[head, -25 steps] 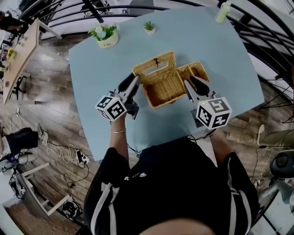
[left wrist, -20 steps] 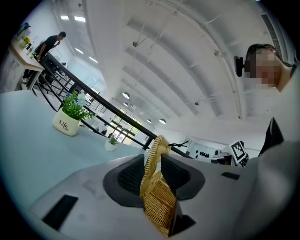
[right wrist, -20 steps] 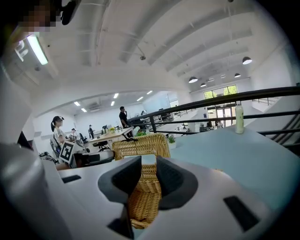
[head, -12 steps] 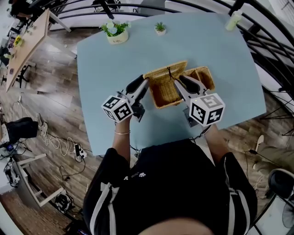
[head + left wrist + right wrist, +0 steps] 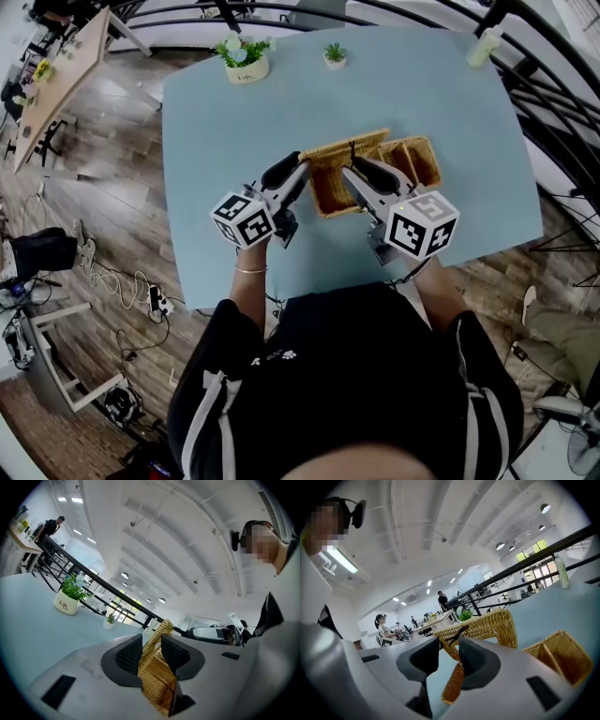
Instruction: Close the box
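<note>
The box (image 5: 328, 195), a wicker one, stands near the middle of the blue worktop (image 5: 225, 131), just ahead of the person. Its lid (image 5: 347, 148) slants above the body, not yet seated, so the closing step appears to be in hand.

The left gripper (image 5: 292, 174) is clamped on the lid's left edge, with wicker pinched between its pads. The right gripper (image 5: 349, 170) has its jaws apart around the lid's front rim, by a dark clasp (image 5: 457, 633), without visibly pressing.

The next move probably calls for lowering the lid evenly until its rim meets the body.

The grippers cover the hinge and much of the interior. The wicker section (image 5: 414, 161) to the right cannot be identified as a second lid or a compartment.
</note>
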### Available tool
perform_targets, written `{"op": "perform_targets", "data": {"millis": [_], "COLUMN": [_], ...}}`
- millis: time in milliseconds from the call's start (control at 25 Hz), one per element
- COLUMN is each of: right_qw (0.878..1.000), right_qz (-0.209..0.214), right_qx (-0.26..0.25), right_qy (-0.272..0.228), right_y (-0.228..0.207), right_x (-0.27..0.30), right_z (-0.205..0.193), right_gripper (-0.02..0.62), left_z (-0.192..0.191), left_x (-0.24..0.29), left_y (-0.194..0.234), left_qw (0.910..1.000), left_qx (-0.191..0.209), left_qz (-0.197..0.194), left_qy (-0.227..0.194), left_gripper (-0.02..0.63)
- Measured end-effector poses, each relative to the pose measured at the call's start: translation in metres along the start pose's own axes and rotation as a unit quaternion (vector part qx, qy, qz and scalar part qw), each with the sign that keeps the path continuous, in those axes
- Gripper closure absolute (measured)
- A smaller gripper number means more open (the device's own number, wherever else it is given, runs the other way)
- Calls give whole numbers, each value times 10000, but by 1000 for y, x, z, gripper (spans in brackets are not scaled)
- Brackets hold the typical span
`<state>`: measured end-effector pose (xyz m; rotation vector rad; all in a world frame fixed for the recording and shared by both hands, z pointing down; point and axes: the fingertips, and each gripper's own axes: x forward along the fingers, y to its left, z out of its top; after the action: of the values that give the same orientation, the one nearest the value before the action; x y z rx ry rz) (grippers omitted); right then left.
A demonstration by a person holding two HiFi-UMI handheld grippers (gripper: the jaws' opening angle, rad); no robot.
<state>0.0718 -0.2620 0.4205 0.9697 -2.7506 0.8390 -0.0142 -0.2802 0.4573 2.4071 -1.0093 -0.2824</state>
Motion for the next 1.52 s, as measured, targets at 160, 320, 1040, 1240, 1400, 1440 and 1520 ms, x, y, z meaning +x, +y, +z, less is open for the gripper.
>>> {"op": "perform_targets", "data": {"millis": [160,320,1040,1240,1400,1440,1520], "right_qw": [9998,9988,9979,9981,9982,9983,9983], "right_qz": [-88,-365,-345,-269,-186,-184,-176], "right_qx": [177,341,548,554,565,558,551], "right_qy": [18,-10,-69,-44,-49,-48,-45], "right_y": [-4,-14,-11,-5,-1,0,1], "right_x": [3,2,-21,-27,-32,-33,-36], "right_z": [-5,-3,-10,-13,-14,-15,-16], "right_gripper": [460,505,568,568,569,569,569], "left_z": [-1,-1,-11,-17,-23,-24,-26], "left_x": [-2,-4,-13,-18,-21,-22,-24], "left_y": [-1,-6,-16,-19,-23,-23,-25], "left_qw": [10000,10000,9997,9998,9997,9997,9995], "left_qx": [-8,-18,166,-37,-9,-6,-11], "left_qz": [15,0,-5,7,55,62,78], "left_qy": [-9,-23,183,180,229,253,296], "left_gripper": [495,494,479,460,458,457,457]}}
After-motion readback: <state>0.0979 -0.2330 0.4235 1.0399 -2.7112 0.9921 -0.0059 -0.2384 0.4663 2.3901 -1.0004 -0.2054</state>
